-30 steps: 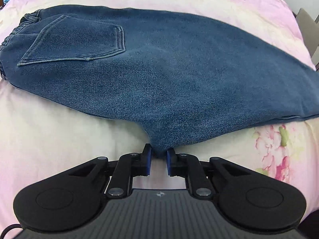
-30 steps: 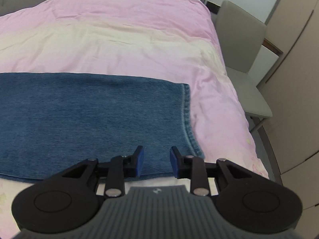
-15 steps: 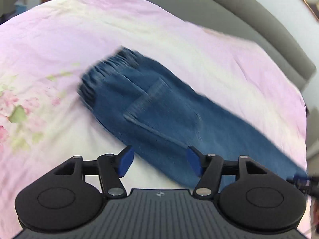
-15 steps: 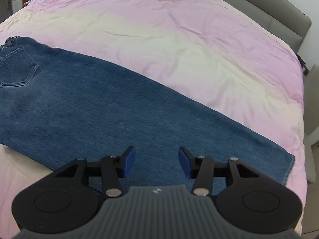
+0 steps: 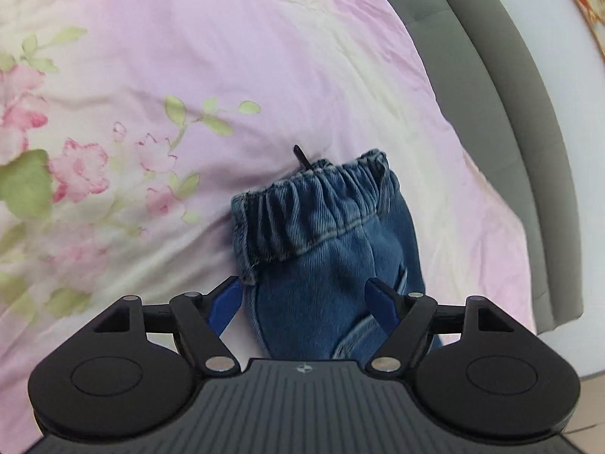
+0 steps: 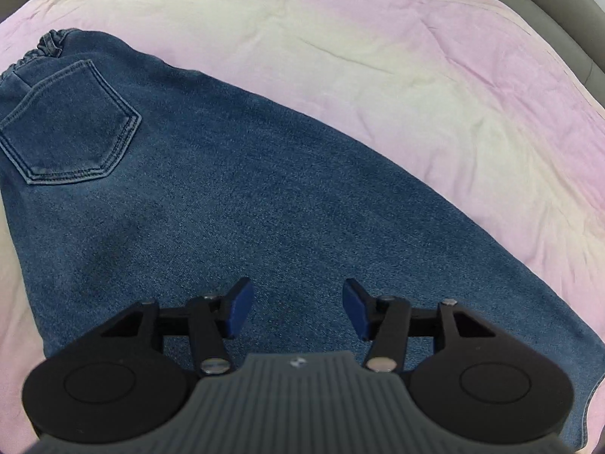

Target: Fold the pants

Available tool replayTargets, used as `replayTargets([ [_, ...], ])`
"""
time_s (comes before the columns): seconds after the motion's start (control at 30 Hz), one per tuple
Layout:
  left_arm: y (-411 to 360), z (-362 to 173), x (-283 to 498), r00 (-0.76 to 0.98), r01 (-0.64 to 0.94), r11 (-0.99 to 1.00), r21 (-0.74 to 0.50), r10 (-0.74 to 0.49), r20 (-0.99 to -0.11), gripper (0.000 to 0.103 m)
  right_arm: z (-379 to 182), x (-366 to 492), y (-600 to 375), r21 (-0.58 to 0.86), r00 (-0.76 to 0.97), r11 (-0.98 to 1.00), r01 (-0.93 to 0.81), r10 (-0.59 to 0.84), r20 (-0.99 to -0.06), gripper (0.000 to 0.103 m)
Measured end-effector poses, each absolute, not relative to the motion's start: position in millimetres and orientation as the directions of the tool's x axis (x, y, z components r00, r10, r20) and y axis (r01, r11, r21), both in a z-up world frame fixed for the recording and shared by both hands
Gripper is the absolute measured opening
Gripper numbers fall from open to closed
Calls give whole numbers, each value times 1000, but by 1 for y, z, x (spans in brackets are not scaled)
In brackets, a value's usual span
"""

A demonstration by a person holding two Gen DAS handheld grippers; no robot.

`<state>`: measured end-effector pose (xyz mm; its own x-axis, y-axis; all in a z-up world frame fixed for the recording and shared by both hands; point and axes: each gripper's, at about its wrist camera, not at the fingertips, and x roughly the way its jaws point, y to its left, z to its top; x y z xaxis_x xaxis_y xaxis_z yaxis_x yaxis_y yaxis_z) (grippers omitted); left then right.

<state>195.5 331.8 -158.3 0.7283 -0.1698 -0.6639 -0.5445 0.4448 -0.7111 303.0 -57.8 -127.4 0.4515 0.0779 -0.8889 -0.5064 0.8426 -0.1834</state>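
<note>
Left wrist view: the blue denim pants (image 5: 321, 249) lie on the pink floral bed cover (image 5: 151, 75), gathered elastic waistband (image 5: 310, 204) nearest. The left gripper (image 5: 304, 302) is opening wide, its fingers straddling the cloth without pressing it.

Right wrist view: the pants (image 6: 264, 208) spread flat, back pocket (image 6: 72, 125) up. The right gripper (image 6: 297, 310), opening, hovers over them empty.

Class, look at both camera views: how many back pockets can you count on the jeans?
1. The back pocket sits at the upper left of the right view, just below the waistband. The jeans lie folded, so another may be hidden.
</note>
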Motion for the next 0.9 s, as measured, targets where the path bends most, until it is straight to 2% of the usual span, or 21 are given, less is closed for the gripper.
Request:
replayTargets([
  [0.03, 332, -162, 200, 727, -552, 435, -712, -168, -666, 90, -132, 304, -55, -182, 441, 844, -505, 71, -895, 50],
  [0.2, 331, -184, 226, 702, -576, 443, -687, -164, -694, 92, -140, 306, -48, -202, 435, 834, -514, 50, -899, 50],
  [0.23, 331, -185, 228, 702, -574, 449, -685, -162, -694, 88, -140, 307, -48, -204, 433, 831, -517, 49, -900, 50],
  [0.33, 332, -179, 224, 698, -569, 471, -674, -155, -699, 62, -139, 307, -48, -202, 428, 827, -525, 51, -903, 50],
  [0.43, 322, -151, 216, 721, -517, 564, -644, -118, -682, 55, -139, 305, -49, -199, 424, 824, -531, 55, -904, 50],
  [0.57, 312, -122, 205, 725, -481, 637, -603, -98, -681, 55, -141, 305, -45, -196, 419, 812, -550, 66, -906, 50],
  [0.77, 331, -177, 226, 626, -534, 644, -547, -134, -768, 56, -144, 308, -48, -162, 400, 815, -556, 92, -912, 51],
  [0.9, 322, -179, 237, 608, -507, 718, -476, -94, -788, 57, -148, 310, -55, -133, 384, 823, -553, 110, -917, 54],
])
